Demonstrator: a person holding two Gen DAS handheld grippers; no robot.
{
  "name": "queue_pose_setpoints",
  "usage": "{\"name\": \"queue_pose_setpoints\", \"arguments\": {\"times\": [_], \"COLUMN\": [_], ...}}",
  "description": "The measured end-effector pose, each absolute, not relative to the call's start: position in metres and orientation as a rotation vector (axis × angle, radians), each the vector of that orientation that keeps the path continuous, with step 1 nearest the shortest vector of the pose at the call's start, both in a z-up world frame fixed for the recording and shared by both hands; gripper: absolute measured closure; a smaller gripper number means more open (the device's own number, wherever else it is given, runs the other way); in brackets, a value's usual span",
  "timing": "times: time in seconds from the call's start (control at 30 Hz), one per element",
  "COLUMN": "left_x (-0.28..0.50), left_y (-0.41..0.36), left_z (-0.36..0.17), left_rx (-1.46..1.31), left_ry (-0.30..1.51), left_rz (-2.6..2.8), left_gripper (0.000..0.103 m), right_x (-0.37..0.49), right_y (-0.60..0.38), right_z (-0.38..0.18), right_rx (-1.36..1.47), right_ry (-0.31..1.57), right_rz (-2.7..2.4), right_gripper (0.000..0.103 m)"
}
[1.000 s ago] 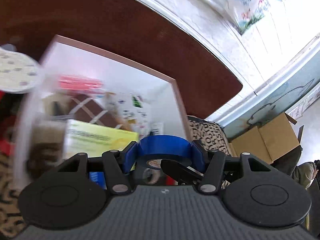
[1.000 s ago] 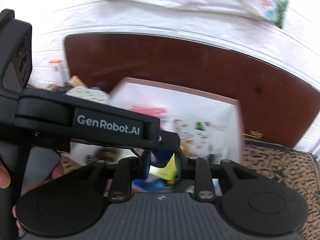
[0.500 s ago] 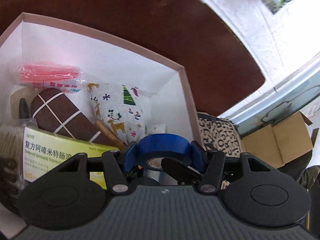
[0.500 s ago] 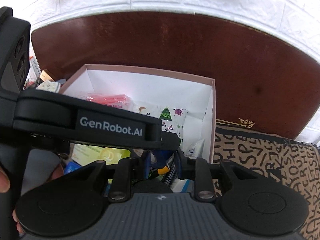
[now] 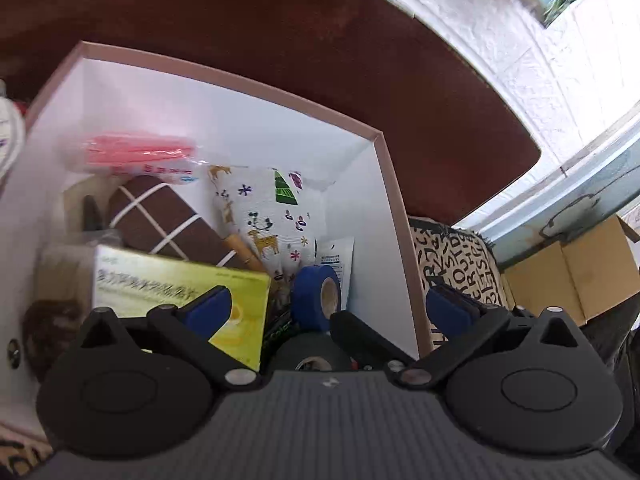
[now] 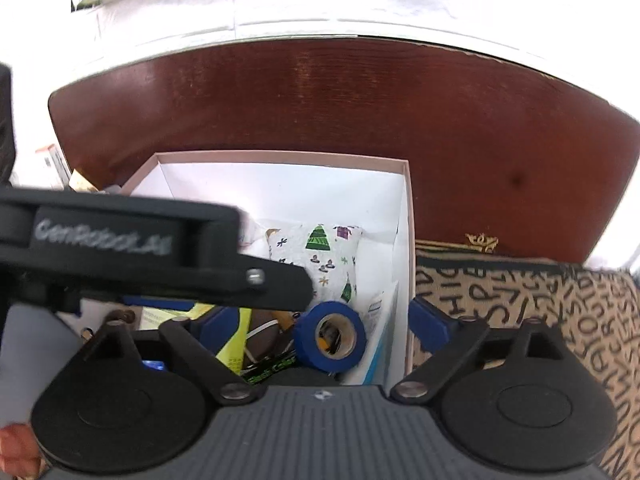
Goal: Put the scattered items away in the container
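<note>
The pink-rimmed white box (image 5: 384,168) holds several items: a blue tape roll (image 5: 316,300), a yellow medicine box (image 5: 176,284), a printed pouch (image 5: 272,216), a brown checked item (image 5: 160,216) and a pink packet (image 5: 136,152). My left gripper (image 5: 332,304) is open above the box, its jaws wide apart, with the tape roll lying below between them. My right gripper (image 6: 320,320) is open too, over the same corner of the box (image 6: 404,168). The tape roll (image 6: 332,336) rests by the right wall. The left gripper's black body (image 6: 120,248) hides the box's left half.
The box stands on a dark red-brown table (image 5: 320,40) against a white wall. A letter-patterned cloth (image 6: 520,304) lies right of the box. A cardboard carton (image 5: 572,268) sits further right. Small clutter (image 6: 60,168) lies left of the box.
My left gripper opened and let go of the blue tape roll, which dropped into the box by its right wall. My right gripper also opened wide. Both views moved closer over the box.
</note>
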State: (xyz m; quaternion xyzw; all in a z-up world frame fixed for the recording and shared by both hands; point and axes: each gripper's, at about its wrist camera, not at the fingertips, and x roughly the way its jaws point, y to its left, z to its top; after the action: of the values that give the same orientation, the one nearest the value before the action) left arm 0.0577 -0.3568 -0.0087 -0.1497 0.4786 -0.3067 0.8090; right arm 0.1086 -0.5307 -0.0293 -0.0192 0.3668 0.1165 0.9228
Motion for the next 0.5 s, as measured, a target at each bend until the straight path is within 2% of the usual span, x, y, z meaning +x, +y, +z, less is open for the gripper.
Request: {"name": "queue_pose_setpoints", "arguments": {"times": [0.13,0.17,0.5], "left_x": [0.047,0.043,-0.004], "left_y": [-0.347,-0.345,-0.308], "left_z": [0.003,0.008,0.03], "left_rx": [-0.291,-0.273,-0.127], "left_ry": [0.996,0.986,0.95], "left_rz": [-0.597,-0.572,-0.367], "left_gripper": [0.0,0.0,0.0], "right_x": [0.098,0.095,0.047], "right_y": [-0.523,-0.52,-0.512], "right_z": [-0.024,-0.022,0.002], "right_rx": [-0.062,-0.073,-0.02], "right_ry": [0.762,0.769,0.859], "right_rz": [0.237,0.233,0.182], "right_gripper": [0.008,0.0,0.0]}}
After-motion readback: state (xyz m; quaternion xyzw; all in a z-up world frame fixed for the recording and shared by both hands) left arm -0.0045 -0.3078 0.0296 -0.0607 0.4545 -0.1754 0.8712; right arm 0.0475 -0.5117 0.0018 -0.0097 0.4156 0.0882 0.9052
